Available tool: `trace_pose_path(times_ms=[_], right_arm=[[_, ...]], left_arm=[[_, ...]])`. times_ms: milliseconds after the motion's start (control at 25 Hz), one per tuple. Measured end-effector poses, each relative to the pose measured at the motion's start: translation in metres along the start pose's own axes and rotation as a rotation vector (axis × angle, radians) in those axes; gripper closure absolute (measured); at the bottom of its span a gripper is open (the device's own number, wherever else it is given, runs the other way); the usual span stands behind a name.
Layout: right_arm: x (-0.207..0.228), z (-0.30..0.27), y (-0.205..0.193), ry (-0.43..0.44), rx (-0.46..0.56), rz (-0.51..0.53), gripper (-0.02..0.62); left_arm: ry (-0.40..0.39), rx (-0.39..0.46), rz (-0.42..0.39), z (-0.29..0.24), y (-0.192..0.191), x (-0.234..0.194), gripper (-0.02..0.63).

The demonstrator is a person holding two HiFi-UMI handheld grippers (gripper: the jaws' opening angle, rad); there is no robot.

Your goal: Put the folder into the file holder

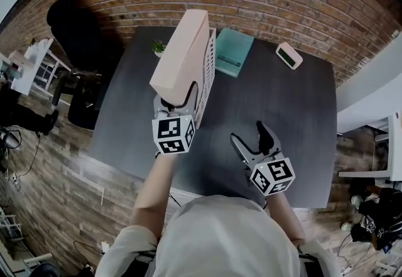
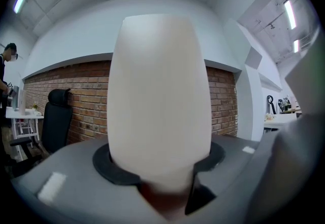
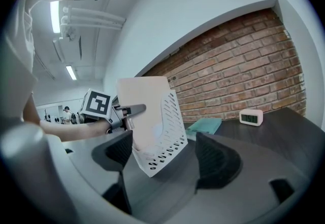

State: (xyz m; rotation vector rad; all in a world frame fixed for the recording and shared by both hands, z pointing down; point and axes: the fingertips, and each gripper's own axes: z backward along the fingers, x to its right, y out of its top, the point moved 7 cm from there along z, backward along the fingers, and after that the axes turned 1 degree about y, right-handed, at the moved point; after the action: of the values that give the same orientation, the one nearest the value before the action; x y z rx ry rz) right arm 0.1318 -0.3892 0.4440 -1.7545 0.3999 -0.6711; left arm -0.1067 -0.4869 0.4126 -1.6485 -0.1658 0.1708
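A pale pink folder [image 1: 182, 49] stands upright with its lower part in the white perforated file holder [image 1: 206, 81] on the dark table. My left gripper [image 1: 178, 103] is shut on the folder's near edge. In the left gripper view the folder [image 2: 160, 96] fills the space between the jaws. My right gripper [image 1: 251, 137] hovers open to the right over the table, holding nothing. The right gripper view shows the folder [image 3: 144, 103] inside the holder [image 3: 170, 126], the left gripper [image 3: 127, 111] clamped on it, and my right gripper [image 3: 165, 152] with nothing between its jaws.
A teal book [image 1: 233, 51] lies behind the holder, and a white clock [image 1: 288, 55] sits at the back right. A small plant [image 1: 158, 47] is at the table's [image 1: 289, 131] back left. A black chair [image 1: 78, 37] stands left of the table by the brick wall.
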Motion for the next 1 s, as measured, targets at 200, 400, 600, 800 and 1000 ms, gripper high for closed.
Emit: trace_pose_path(times_ms=[200,400,600,800,1000], right_arm=[[0.004,0.0,-0.002,-0.003,-0.008,-0.005,0.215],[0.005,-0.001,-0.002,-0.003,-0.008,-0.008,0.215],[0.001,0.001,0.0,-0.006,-0.002,-0.007,0.215],[-0.009,0.009,-0.002,-0.017,-0.002,-0.004,0.215],[-0.027,0.021,-0.004,-0.023,0.005,0.004,0.215]], left_arm=[[-0.003,-0.033,-0.001,-0.005,-0.025,0.001,0.336],[-0.01,-0.069,-0.007,-0.01,-0.043,0.004,0.336],[-0.015,-0.065,-0.016,-0.01,-0.054,0.002,0.33],[-0.036,-0.089,-0.025,-0.012,-0.055,0.002,0.306],[-0.08,-0.124,0.011,-0.002,-0.054,0.001,0.24]])
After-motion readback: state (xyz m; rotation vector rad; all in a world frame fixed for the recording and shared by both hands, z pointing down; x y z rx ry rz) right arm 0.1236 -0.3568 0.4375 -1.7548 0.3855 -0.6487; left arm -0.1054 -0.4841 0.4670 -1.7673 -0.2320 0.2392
